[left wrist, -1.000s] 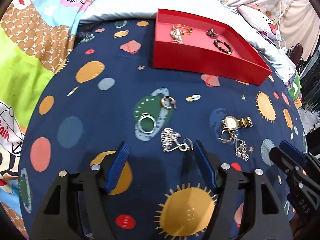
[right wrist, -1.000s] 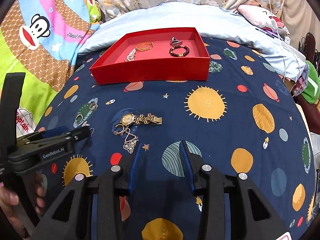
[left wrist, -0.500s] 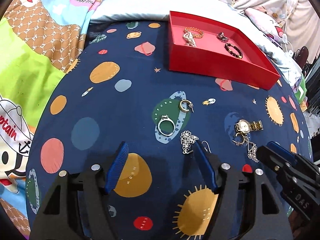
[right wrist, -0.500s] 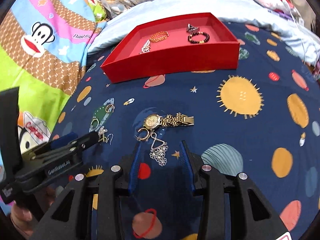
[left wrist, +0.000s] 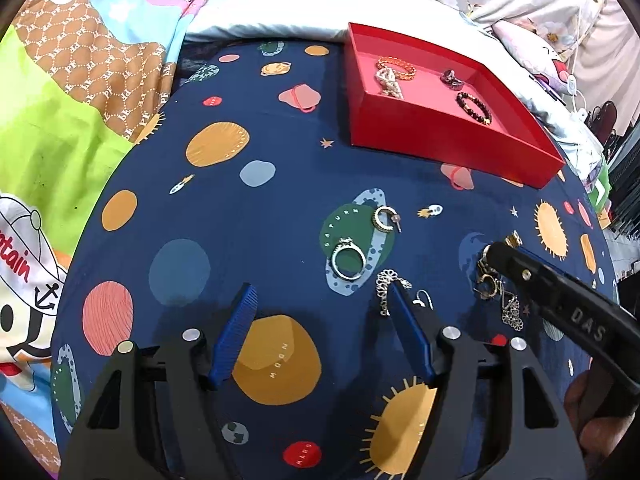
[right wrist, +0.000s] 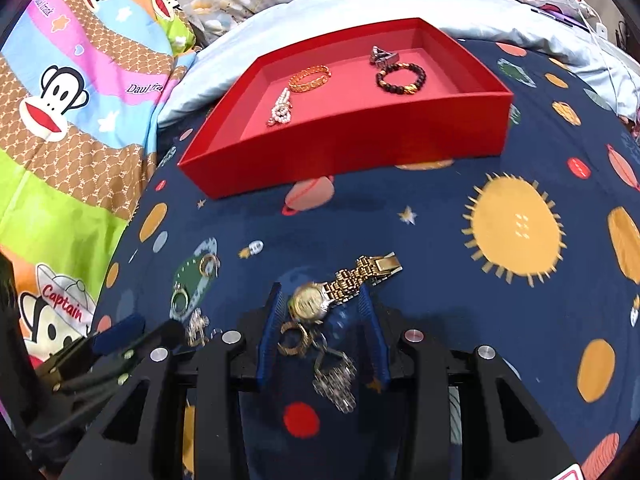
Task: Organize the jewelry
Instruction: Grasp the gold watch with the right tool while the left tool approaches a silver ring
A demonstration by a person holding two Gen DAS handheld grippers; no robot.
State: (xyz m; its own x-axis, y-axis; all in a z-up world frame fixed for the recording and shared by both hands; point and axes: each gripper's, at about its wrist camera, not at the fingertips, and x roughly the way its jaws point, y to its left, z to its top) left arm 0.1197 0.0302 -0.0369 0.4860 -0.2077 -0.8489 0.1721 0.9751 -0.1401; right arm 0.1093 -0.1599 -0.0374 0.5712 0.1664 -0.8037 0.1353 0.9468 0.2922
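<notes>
Right gripper (right wrist: 322, 316) released, jaws straddling the gold watch (right wrist: 316, 300) mid-bed, short of the red tray (right wrist: 344, 148). Clamp on the case, not the band; hoop earring (right wrist: 294, 338) looks tangled underneath, blurry. Left gripper (left wrist: 320, 320) released, idle.

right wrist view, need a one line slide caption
Open right gripper straddles a gold watch on the planet-print bedspread, red tray beyond.

Left gripper (left wrist: 320, 300) and right gripper (right wrist: 320, 300) both gape, fingers spread, angled downward.
</notes>
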